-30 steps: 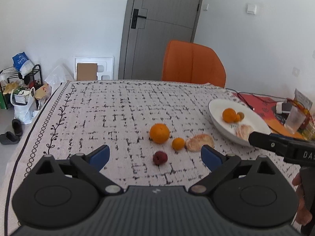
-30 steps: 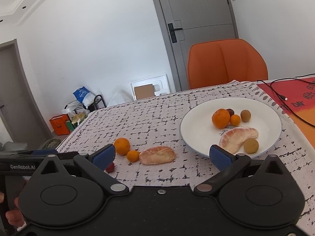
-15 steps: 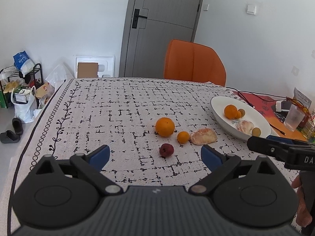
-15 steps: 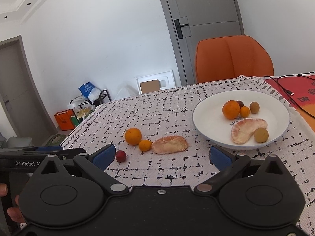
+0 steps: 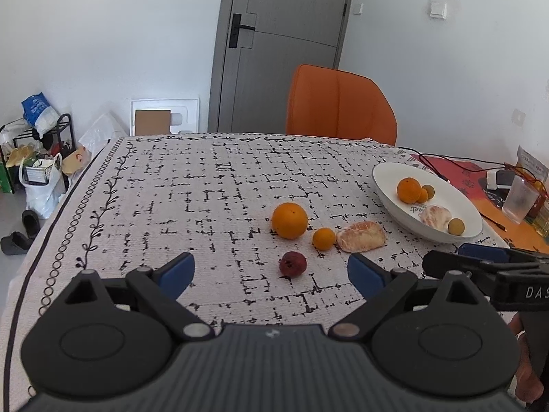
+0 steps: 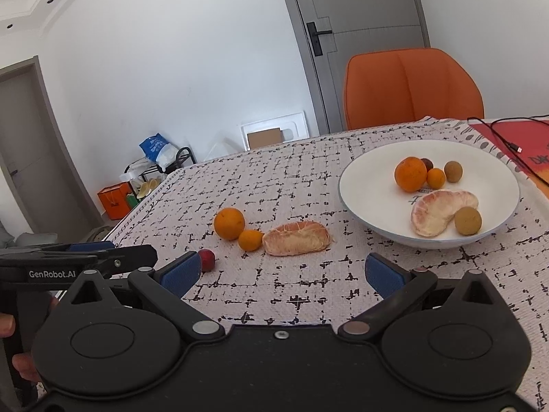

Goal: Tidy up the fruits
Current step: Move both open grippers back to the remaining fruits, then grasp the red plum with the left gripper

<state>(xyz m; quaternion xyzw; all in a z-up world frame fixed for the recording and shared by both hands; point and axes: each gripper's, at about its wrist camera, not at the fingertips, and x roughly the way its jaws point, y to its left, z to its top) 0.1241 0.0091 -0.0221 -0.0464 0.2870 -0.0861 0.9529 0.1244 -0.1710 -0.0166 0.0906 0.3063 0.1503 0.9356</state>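
Both our grippers sit low at the near table edge, empty, jaws spread wide: left gripper (image 5: 271,269), right gripper (image 6: 280,273).

Loose fruit on the black-and-white patterned tablecloth (image 5: 192,185): big round orange (image 5: 290,220), small orange kumquat-like fruit (image 5: 323,238) touching it or nearly so, peeled pinkish pomelo segment (image 5: 360,236) right against that one, and a dark red wrinkled lychee-like fruit (image 5: 292,263) a bit nearer to us, apart from the row. The white ceramic plate (image 6: 363,178) to the right already holds another orange, small fruits and a second pomelo piece.

Risks as we see them:
- Round fruit rolls. An off-centre pinch on the big orange likely squirts it out, possibly toward the table edge.
- The three in the row are packed tight; a finger going in beside one will probably shove its neighbour.
- The pomelo segment looks soft, so squeezing hard may tear it.
- The plate is getting full; dropping onto its sloped rim could send things rolling back out.
- Our grippers are near each other, so there's a clash risk if both reach for the centre.

Around: orange upholstered chair (image 5: 339,103) behind the table, black cable (image 6: 507,137) and clear plastic cup (image 5: 520,202) past the plate. Nothing blocks the route from fruit to plate.
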